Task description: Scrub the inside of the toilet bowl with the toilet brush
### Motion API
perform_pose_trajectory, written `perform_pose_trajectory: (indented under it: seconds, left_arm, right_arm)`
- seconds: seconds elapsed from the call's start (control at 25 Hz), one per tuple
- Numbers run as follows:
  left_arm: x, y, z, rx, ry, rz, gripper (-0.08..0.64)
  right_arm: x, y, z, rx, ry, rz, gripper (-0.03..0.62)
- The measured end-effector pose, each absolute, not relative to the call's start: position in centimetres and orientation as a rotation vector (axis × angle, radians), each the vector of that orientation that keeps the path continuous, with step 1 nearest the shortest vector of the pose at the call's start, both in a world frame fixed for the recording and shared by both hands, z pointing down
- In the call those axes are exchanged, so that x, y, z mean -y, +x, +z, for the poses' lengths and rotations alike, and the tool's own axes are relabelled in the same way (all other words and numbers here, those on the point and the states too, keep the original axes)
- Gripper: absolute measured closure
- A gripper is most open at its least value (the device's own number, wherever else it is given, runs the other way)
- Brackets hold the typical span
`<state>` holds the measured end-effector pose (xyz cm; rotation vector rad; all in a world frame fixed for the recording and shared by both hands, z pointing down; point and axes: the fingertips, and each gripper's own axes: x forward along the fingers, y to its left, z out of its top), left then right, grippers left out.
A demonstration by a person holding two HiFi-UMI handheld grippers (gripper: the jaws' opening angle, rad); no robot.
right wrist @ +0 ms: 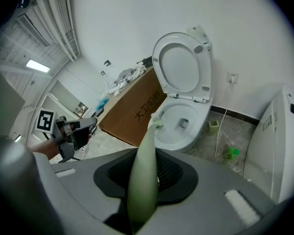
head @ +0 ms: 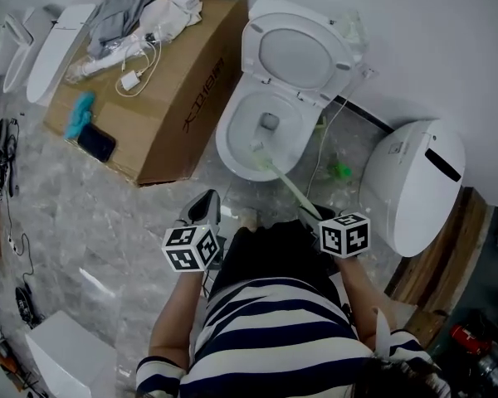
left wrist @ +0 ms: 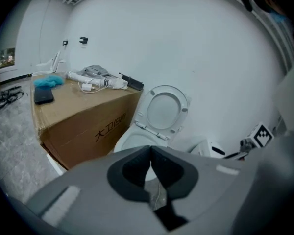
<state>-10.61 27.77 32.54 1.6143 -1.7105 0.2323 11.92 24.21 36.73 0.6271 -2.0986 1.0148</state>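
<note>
The toilet bowl [head: 226,143] sits upper centre in the head view, seat raised. Your toilet brush [head: 284,179] slants from it toward lower right, bristles just inside the near rim. It looks light, stiff and smooth, so grip well up the handle. Your right gripper [right wrist: 146,168] is clamped on that handle. Your left gripper [left wrist: 151,156] is closed, empty.
</note>
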Motion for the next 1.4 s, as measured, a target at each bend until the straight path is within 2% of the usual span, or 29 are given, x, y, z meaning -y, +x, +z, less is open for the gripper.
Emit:
perform_pose_trajectory:
  seconds: [0.24,0.56,1.4]
  left_arm:
    - [-26.1,-12.9,33.7,1.635,1.697,0.283,0.560]
    - [-23.8,-14.5,35.9,1.608,1.660,0.199,0.560]
    - [-14.2,-11.5,42.3,1.545,1.660,0.377,0.560]
  right_arm:
    - [-23.5,9.0,38.2,2.081,0.701,1.065,0.492]
    - [-22.7,7.5,39.8,2.016,0.701,1.072,0.492]
    - [-15.1,6.4,48.0,1.915,0.557,1.150,0.492]
